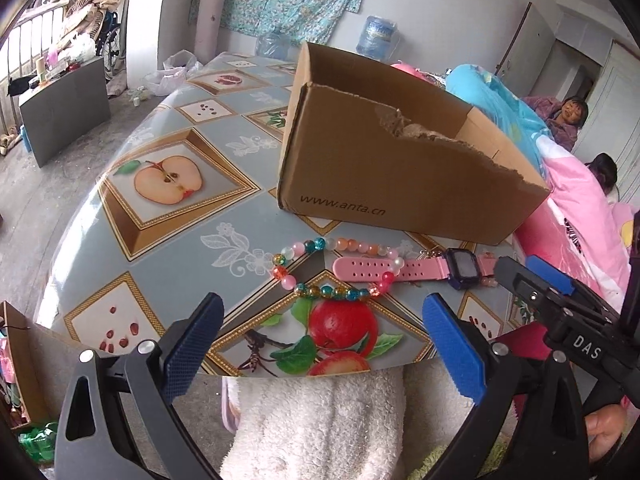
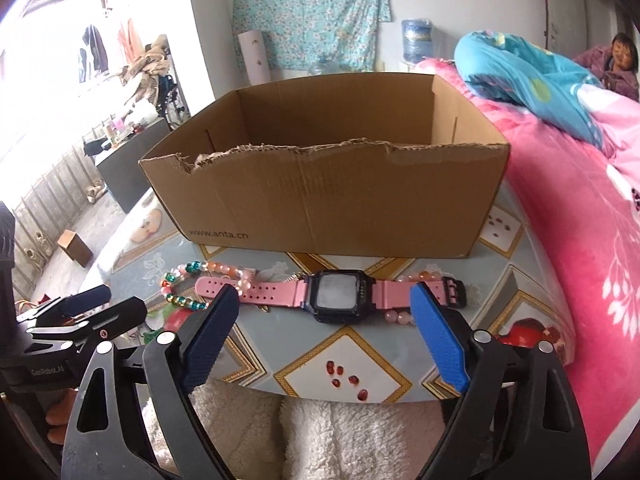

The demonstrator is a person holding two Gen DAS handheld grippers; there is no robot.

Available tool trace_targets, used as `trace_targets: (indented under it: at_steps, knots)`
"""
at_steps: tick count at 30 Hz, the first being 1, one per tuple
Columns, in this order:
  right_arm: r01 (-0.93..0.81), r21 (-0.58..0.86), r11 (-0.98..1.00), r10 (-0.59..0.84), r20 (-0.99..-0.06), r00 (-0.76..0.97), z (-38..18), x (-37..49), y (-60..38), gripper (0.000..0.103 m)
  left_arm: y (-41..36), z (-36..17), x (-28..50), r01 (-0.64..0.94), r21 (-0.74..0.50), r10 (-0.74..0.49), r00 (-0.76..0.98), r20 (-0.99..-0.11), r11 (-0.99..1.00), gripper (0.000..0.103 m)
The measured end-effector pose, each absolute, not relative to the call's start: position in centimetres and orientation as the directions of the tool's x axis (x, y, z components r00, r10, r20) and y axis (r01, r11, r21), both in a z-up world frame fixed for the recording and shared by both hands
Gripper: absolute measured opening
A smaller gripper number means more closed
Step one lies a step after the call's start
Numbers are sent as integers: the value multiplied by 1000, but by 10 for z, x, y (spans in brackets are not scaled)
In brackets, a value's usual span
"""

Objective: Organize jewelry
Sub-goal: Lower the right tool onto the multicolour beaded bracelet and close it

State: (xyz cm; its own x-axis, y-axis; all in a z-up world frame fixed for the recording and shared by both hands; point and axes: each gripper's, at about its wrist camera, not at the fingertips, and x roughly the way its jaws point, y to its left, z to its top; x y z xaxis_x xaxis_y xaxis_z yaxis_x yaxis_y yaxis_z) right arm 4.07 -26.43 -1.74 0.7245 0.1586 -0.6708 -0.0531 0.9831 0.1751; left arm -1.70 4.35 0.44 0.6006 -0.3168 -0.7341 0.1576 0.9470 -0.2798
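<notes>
Fruit-print table | both claws tilted down, agape, empty | right frames watch

My left wrist camera looks down over the table edge from the left, close. My right wrist camera faces the cardboard box almost straight, perhaps a little nearer. Both views share the box and the pink watch.

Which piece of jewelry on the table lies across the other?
The pink watch: its strap rests over one end of the bead bracelet, whose colourful loop lies flat on the table beneath it.
</notes>
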Motion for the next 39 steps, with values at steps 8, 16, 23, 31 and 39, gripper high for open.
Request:
trace_targets:
  at_steps: [8,16,23,31,39]
  knots:
    - [-200,263,944,330,-734,593,-30,78,-236,40,45,-2,-6,180,-192,-264,656,-707,965,97]
    - [-268,282,921,381,-795,472,-44,104,-209,21,41,-11,11,228,-116,-240,654,-717,967,87]
    - [-278,216,936,323,-839,437,-48,114,-192,21,37,-21,22,274,-77,-237,618,-750,959,57]
    - [-301,143,943,270,-856,441,-48,119,-168,21,34,-29,32,275,-40,-203,596,-777,961,29]
    - [-323,156,934,296,-843,448,-46,117,-161,8,38,-22,31,264,-68,-221,609,-762,962,9]
